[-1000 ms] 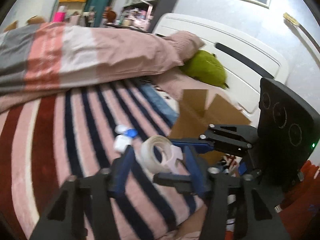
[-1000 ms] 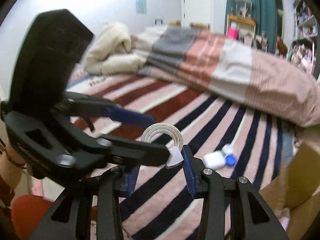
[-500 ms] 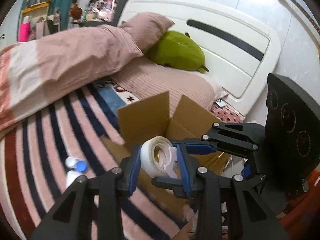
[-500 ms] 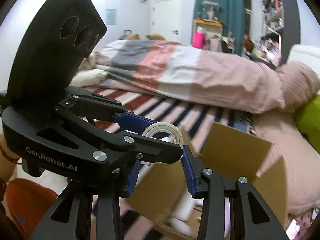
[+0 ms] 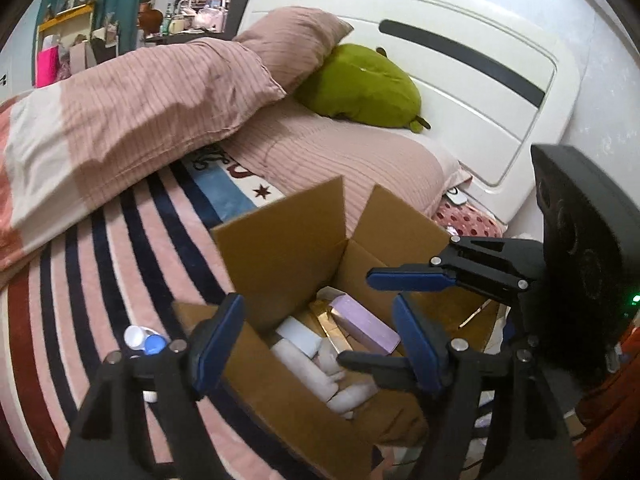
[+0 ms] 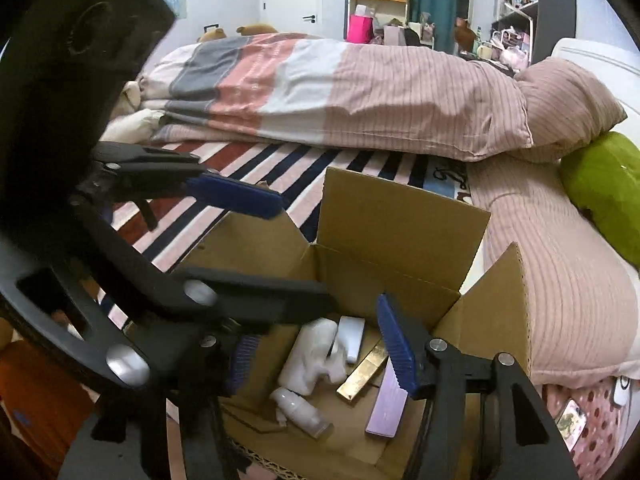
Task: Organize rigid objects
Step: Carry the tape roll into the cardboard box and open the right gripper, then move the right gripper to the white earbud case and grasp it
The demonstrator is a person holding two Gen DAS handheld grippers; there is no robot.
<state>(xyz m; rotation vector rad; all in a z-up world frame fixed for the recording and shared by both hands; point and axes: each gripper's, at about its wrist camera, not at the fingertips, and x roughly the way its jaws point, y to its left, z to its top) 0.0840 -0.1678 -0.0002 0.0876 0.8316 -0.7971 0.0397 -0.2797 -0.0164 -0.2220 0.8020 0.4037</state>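
We can read no brand or label on anything here, and the lettering on the blanket is too blurred; our left tool (image 5: 316, 334) hovers over the cardboard box (image 5: 280, 248) on the striped bed, spread wide and empty; our right tool (image 6: 320, 344) reaches in from beside it, equally wide and empty; inside lie a lilac box (image 6: 386, 404), a gold box (image 6: 362, 372) and white bottles (image 6: 310, 356).

Matt brown corrugated cardboard box (image 6: 404, 216) is sitting on a fuzzy striped cloth blanket (image 5: 100, 280); inside, a glossy gold metallic-looking box (image 6: 362, 376) is gleaming beside smooth white plastic bottles (image 6: 300, 404).
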